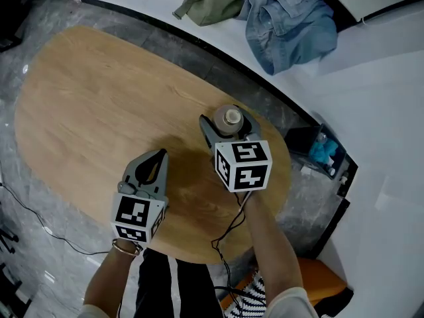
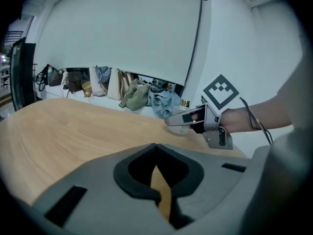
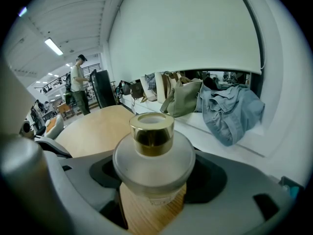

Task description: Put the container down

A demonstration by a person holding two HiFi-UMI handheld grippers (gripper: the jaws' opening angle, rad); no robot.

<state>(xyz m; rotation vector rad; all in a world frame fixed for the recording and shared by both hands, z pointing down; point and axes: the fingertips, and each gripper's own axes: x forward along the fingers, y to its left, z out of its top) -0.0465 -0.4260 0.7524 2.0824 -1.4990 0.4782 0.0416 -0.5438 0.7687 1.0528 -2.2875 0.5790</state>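
Near the right edge of the oval wooden bench [image 1: 93,105], the right tool [image 1: 227,130] grips the frosted glass container with gold cap [image 3: 154,156]. Lower it upright until seated, then let go gently. Beside it, the left tool [image 1: 159,156] is clenched, empty.

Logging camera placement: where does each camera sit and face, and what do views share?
Head view: on the person's head, steeply down at the wooden table; forearms, left gripper, right gripper show.
Left gripper view: on the left gripper, along its shut jaws toward the right gripper and hand.
Right gripper view: on the right gripper, past its clamped frosted bottle toward denim clothing.
Shared: table, bottle, denim.
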